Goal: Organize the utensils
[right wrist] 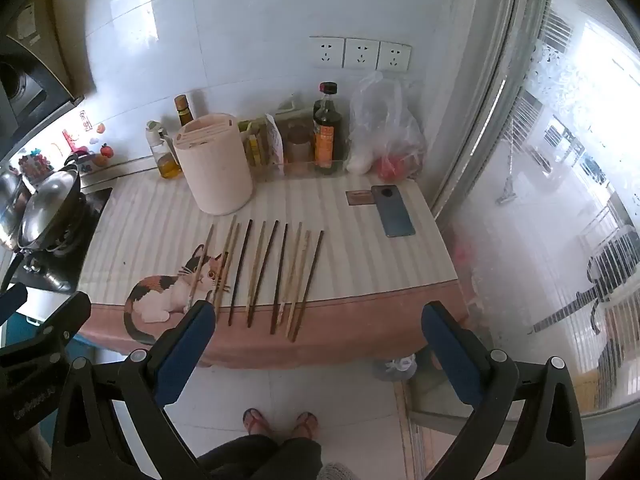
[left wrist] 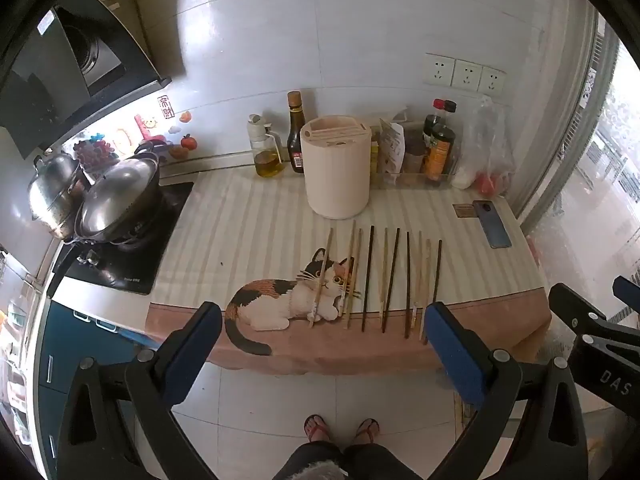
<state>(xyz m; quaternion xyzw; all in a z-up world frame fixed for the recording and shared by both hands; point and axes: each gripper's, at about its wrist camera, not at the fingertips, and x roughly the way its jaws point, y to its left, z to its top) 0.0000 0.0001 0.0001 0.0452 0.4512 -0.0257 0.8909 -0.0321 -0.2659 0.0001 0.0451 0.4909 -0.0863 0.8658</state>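
Observation:
Several chopsticks [left wrist: 384, 280], light and dark, lie side by side on the striped counter mat [left wrist: 248, 232], pointing toward a cream cylindrical utensil holder [left wrist: 337, 168] with slots in its top. They also show in the right wrist view [right wrist: 268, 272], with the holder [right wrist: 214, 164] behind them. My left gripper [left wrist: 324, 332] is open and empty, held in front of the counter edge above the floor. My right gripper [right wrist: 320, 328] is open and empty, also in front of the counter edge, to the right of the left one.
A phone [left wrist: 491, 224] lies at the counter's right. Oil and sauce bottles [left wrist: 295, 136], a rack and a plastic bag [left wrist: 490, 152] line the back wall. A stove with lidded pots [left wrist: 116, 200] is at the left. The person's feet [left wrist: 340, 428] stand below.

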